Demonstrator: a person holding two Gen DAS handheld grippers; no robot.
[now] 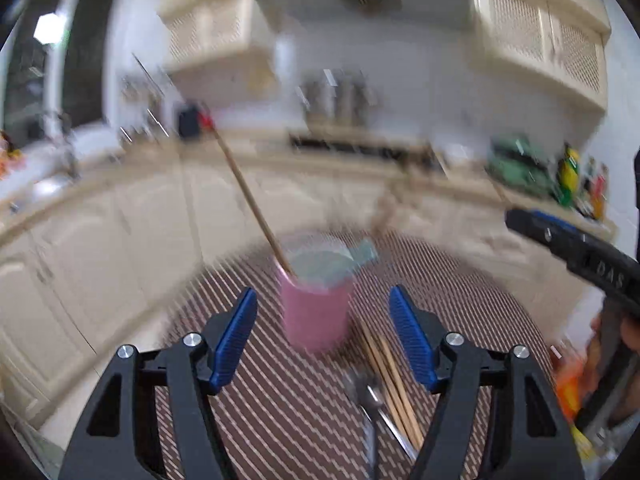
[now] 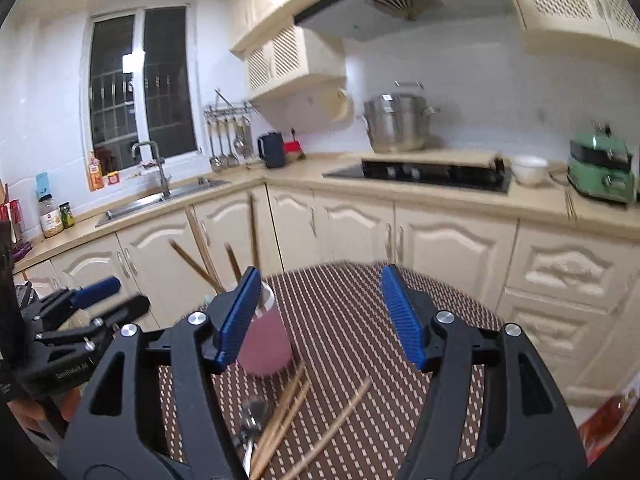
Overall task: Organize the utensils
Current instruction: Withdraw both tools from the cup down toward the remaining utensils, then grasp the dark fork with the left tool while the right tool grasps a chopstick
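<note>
1. Two hand-held tools work over a round bench (image 2: 360,312) covered in a brown-and-cream woven mat, in a kitchen with cream cabinets.
2. The left tool (image 1: 323,334) stands wide open with nothing between its blue pads; the pink cup (image 1: 316,312) sits just ahead of the gap, touched by neither pad. This view is badly blurred.
3. The right tool (image 2: 318,316) is likewise open and empty; its left pad overlaps the cup's rim in the picture, though contact cannot be judged.
4. One pink cup stands upright on the mat. In the right wrist view four wooden chopsticks (image 2: 200,240) lean out of it; the left view resolves only one clearly.
5. Loose chopsticks (image 2: 288,412) lie on the mat in front of the cup: about four, fanned, one lying apart to the right.
6. One metal spoon (image 2: 254,412) lies beside them, bowl toward the cup.
7. Behind: one steel stockpot (image 2: 396,122) on the hob, one green appliance (image 2: 602,172), one sink tap (image 2: 154,160).
</note>
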